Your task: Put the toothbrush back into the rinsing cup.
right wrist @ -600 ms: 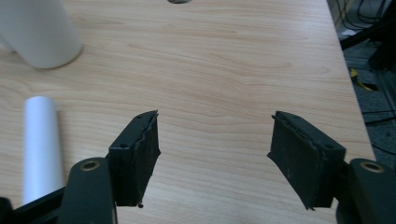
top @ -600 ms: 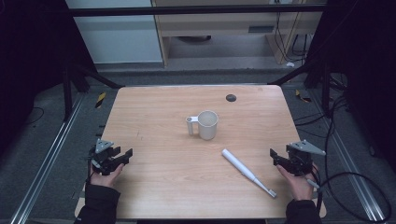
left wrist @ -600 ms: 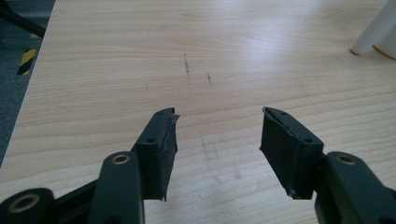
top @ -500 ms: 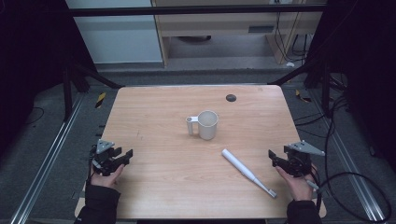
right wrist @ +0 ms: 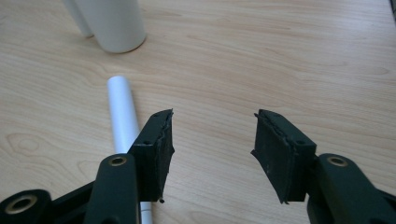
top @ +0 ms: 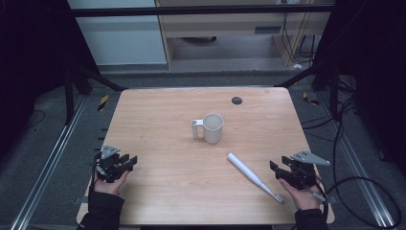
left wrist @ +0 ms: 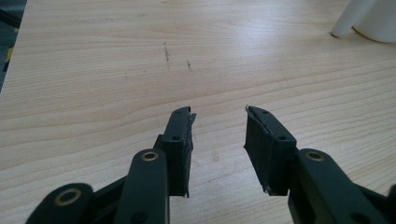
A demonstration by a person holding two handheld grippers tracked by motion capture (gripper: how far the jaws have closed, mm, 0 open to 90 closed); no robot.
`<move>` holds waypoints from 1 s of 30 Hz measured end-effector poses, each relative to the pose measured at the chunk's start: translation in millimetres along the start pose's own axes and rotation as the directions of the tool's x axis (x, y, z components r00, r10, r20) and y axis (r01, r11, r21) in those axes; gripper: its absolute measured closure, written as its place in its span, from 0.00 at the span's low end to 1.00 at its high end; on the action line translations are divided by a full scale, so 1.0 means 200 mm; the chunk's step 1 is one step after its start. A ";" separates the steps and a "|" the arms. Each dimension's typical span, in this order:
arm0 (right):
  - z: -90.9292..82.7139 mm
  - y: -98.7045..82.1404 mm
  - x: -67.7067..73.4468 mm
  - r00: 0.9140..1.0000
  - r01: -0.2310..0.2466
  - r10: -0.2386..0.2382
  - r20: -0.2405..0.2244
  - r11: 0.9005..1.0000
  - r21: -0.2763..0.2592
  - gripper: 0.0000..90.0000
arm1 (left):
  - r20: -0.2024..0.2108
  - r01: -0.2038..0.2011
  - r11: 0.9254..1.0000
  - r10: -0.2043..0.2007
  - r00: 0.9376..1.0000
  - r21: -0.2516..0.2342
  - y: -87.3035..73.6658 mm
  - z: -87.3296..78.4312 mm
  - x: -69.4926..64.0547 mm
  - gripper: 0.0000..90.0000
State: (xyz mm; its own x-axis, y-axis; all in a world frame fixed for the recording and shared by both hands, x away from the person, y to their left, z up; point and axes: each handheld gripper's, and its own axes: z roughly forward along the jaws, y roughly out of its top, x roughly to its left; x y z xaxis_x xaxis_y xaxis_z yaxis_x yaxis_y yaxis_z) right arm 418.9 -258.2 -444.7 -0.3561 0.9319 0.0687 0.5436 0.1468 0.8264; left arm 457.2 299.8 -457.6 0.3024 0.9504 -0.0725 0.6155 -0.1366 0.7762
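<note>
Right gripper jaws apart, empty, just beside white toothbrush; shift over handle, straddle mid-shaft, close squarely, mind mug.

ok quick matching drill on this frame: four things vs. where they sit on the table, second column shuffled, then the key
Things:
1. mug
2. electric toothbrush
3. left gripper
4. dark round spot

Places:
A. far side of the table, right of centre
B. near the left edge, jaws open on nothing
C. lying slanted, in front of the right gripper
D. upright near the middle, handle to the left

Pairs: 1-D, 2-C, 3-B, 4-A
</note>
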 end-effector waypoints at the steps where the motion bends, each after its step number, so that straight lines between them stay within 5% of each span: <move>1: 0.00 0.00 0.01 1.000 0.007 -0.007 -0.011 1.000 0.001 0.54 | -0.001 0.000 1.000 0.000 1.000 0.002 0.00 0.00 0.00 0.67; 14: 0.03 -0.01 0.11 0.990 0.050 -0.043 -0.135 0.998 0.047 0.73 | 0.003 -0.004 1.000 0.004 1.000 0.007 -0.01 0.01 0.00 0.67; 30: 0.03 -0.06 0.17 0.980 0.087 -0.067 -0.186 0.991 0.101 0.96 | 0.007 -0.008 1.000 0.008 1.000 0.015 -0.01 0.02 -0.01 0.67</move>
State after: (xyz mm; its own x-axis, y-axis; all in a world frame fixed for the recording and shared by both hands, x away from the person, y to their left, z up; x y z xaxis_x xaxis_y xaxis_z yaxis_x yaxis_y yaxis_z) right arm 404.7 -225.9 -456.7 -0.5270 0.8420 0.1155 0.5847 0.2605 0.7683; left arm 458.0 297.7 -461.0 0.3123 0.9474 -0.0703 0.6237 -0.1487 0.7674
